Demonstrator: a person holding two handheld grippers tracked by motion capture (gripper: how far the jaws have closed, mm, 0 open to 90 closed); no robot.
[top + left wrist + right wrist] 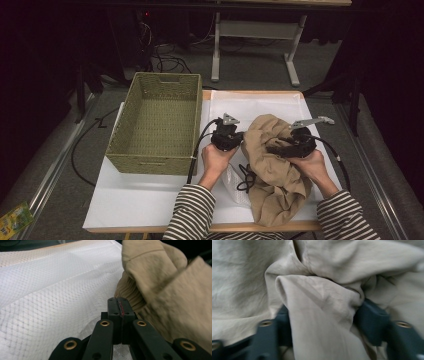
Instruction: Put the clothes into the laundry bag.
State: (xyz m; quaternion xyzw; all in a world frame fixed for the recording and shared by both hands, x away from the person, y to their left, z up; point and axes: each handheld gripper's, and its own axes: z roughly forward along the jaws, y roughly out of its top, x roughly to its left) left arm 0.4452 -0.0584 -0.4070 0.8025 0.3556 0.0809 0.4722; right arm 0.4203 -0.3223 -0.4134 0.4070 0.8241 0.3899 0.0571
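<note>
Right now the right gripper (322, 322) is pinching a thick fold of the beige garment (272, 165) between its half-open jaws, while the left gripper (119, 305), jaws together, is nipping its ribbed edge. Crumpled and plain, it is lying lengthwise toward the person on the white table (145, 200), beside the woven basket (157, 125).

Basket (156, 126): on the table (145, 200), left half, well left of the garment.
Garment (272, 165): right half, bunched on the mesh sheet (260, 102).
Left gripper (239, 136): between basket and garment, touching the garment's left edge.
Right gripper (272, 148): on the garment's right side, a fold between its jaws.
Desk frame (255, 40): on the floor behind the table.
</note>
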